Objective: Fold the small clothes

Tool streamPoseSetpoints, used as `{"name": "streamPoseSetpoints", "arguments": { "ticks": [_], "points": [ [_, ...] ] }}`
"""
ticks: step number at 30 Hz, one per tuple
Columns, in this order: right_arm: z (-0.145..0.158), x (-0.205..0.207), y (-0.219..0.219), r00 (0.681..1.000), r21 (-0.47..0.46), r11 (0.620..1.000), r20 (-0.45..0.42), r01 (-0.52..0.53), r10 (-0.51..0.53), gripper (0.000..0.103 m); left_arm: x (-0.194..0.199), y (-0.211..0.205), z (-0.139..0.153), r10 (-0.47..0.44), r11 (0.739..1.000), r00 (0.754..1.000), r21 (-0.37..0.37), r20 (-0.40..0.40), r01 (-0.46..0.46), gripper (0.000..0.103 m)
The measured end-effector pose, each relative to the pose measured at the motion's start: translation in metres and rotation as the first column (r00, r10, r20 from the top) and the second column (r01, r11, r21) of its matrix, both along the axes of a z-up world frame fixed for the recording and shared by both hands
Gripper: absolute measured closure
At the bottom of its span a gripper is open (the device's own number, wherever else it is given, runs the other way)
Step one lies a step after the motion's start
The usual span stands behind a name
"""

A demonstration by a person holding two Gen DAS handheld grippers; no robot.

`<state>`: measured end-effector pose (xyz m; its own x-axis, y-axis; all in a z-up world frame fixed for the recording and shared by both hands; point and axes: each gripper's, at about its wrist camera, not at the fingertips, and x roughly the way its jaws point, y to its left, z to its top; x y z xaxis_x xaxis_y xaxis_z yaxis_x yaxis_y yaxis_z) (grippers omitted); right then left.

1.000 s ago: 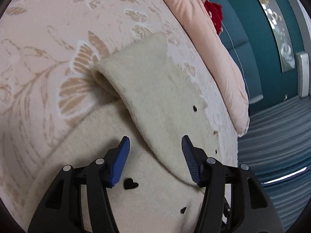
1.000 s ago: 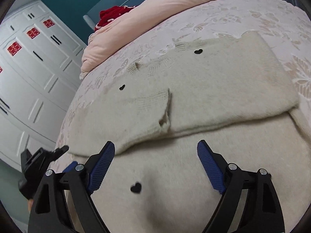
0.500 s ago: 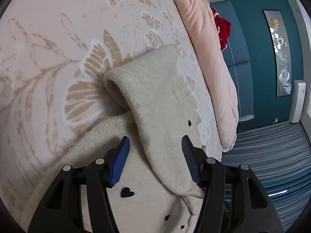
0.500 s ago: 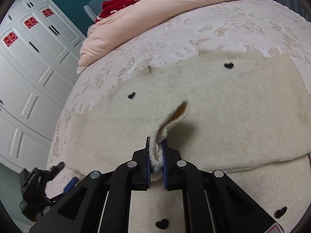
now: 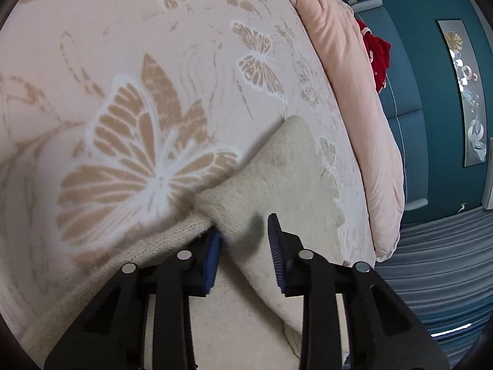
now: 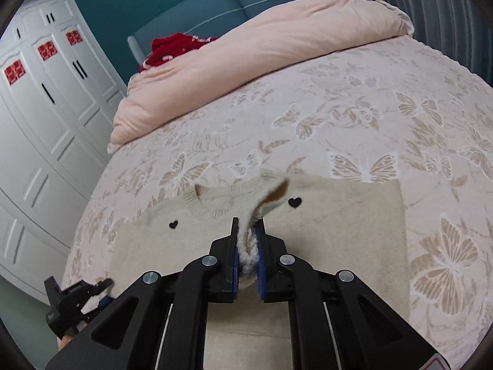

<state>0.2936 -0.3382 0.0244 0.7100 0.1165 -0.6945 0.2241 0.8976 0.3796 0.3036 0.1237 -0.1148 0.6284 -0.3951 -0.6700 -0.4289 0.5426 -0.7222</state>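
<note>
A cream knit sweater [image 6: 339, 215] with small black hearts lies spread on the bed, its neckline [image 6: 212, 197] facing the pillows. My right gripper [image 6: 248, 246] is shut on a bunched sleeve cuff and holds it raised over the chest. In the left wrist view my left gripper [image 5: 243, 246] is low at the sweater's [image 5: 277, 178] folded side edge. Its jaws are closing with a fold of knit between them, and the left pad [image 5: 212, 252] is tucked against the ribbed hem. The right wrist view shows the left gripper [image 6: 104, 291] at the bed's left edge.
The butterfly-patterned bedspread [image 6: 369, 108] stretches around the sweater. A pink duvet [image 6: 262, 55] and a red garment [image 6: 172, 49] lie at the head of the bed by the blue headboard. White wardrobe doors [image 6: 46, 108] stand past the bed's left edge.
My right gripper shut on the sleeve cuff, then lifted it up and forward toward the neckline. My left gripper moved forward onto the sweater's folded edge and its jaws narrowed.
</note>
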Motion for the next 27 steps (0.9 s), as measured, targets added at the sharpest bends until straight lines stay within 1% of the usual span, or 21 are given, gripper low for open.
{"name": "streamPoseSetpoints", "arguments": {
  "ticks": [1,2,3,4,5,7,8,9,10,11,13,14,15,16,18,19,20,22,23,25,27],
  "points": [
    [0.001,-0.007,-0.007,1.000,0.009,1.000,0.023,0.018,-0.018,0.095,0.000,-0.001,-0.001,-0.010,1.000,1.000,0.020,-0.007,0.010,0.081],
    [-0.002,-0.012,-0.017,0.999,0.006,0.999,0.031,0.042,-0.042,0.095,-0.001,-0.002,-0.004,-0.022,0.999,1.000,0.031,-0.009,0.022,0.080],
    [-0.011,-0.014,-0.025,0.998,-0.003,0.998,0.011,0.061,-0.061,0.095,-0.001,-0.004,-0.007,-0.036,0.998,0.999,0.052,-0.010,0.036,0.080],
    [-0.029,-0.014,-0.033,0.996,-0.011,0.997,-0.040,0.077,-0.077,0.095,-0.001,-0.007,-0.010,-0.046,0.996,0.999,0.080,-0.009,0.047,0.081],
    [-0.053,-0.012,-0.041,0.990,-0.005,0.996,-0.112,0.086,-0.086,0.095,-0.002,-0.010,-0.010,-0.058,0.992,0.998,0.116,0.003,0.057,0.081],
    [-0.100,-0.011,-0.048,0.969,-0.010,0.997,-0.235,0.081,-0.081,0.094,-0.004,-0.018,-0.009,-0.076,0.980,0.997,0.188,0.023,0.071,0.081],
    [-0.117,-0.014,-0.048,0.961,-0.004,0.998,-0.267,0.069,-0.068,0.094,-0.005,-0.021,-0.008,-0.082,0.974,0.996,0.215,0.035,0.072,0.081],
    [-0.123,-0.020,-0.049,0.966,0.006,0.998,-0.252,0.068,-0.065,0.094,-0.006,-0.024,-0.008,-0.090,0.968,0.995,0.241,0.048,0.076,0.081],
    [-0.120,-0.027,-0.050,0.972,0.014,0.996,-0.219,0.088,-0.083,0.090,-0.008,-0.027,-0.008,-0.105,0.959,0.992,0.270,0.065,0.083,0.080],
    [-0.117,-0.034,-0.053,0.971,0.029,0.992,-0.208,0.122,-0.114,0.089,-0.011,-0.029,-0.009,-0.118,0.950,0.989,0.299,0.085,0.088,0.080],
    [-0.105,-0.051,-0.059,0.958,0.014,0.975,-0.187,0.222,-0.216,0.085,-0.016,-0.036,-0.010,-0.149,0.927,0.981,0.363,0.128,0.094,0.080],
    [-0.095,-0.059,-0.059,0.954,-0.012,0.965,-0.153,0.261,-0.260,0.082,-0.019,-0.037,-0.010,-0.151,0.924,0.978,0.373,0.146,0.087,0.080],
    [-0.085,-0.064,-0.053,0.956,-0.031,0.963,-0.119,0.266,-0.268,0.082,-0.019,-0.036,-0.011,-0.147,0.926,0.976,0.368,0.159,0.079,0.080],
    [-0.075,-0.064,-0.043,0.969,-0.029,0.973,-0.087,0.229,-0.231,0.083,-0.020,-0.035,-0.011,-0.143,0.929,0.976,0.364,0.166,0.074,0.080],
    [-0.061,-0.046,-0.005,0.993,-0.029,0.996,-0.077,0.088,-0.090,0.085,-0.021,-0.036,-0.012,-0.143,0.927,0.972,0.369,0.186,0.066,0.080],
    [-0.059,-0.032,0.022,0.996,-0.041,0.999,-0.090,-0.005,0.001,0.086,-0.025,-0.036,-0.012,-0.144,0.927,0.970,0.370,0.195,0.063,0.080],
    [-0.059,-0.016,0.052,0.989,-0.049,0.993,-0.107,-0.104,0.098,0.086,-0.024,-0.036,-0.012,-0.143,0.928,0.969,0.367,0.200,0.061,0.080],
    [-0.066,0.013,0.108,0.962,-0.020,0.967,-0.114,-0.252,0.249,0.086,-0.024,-0.036,-0.013,-0.141,0.931,0.968,0.359,0.209,0.058,0.080],
    [-0.073,0.029,0.135,0.940,0.004,0.947,-0.121,-0.321,0.319,0.086,-0.025,-0.035,-0.014,-0.141,0.932,0.966,0.357,0.215,0.057,0.080],
    [-0.087,0.060,0.185,0.897,-0.005,0.907,-0.154,-0.421,0.415,0.087,-0.027,-0.034,-0.016,-0.140,0.936,0.963,0.348,0.231,0.052,0.080],
    [-0.099,0.090,0.227,0.844,0.013,0.863,-0.197,-0.506,0.498,0.087,-0.028,-0.034,-0.017,-0.140,0.935,0.961,0.350,0.240,0.049,0.080]
  ]
}}
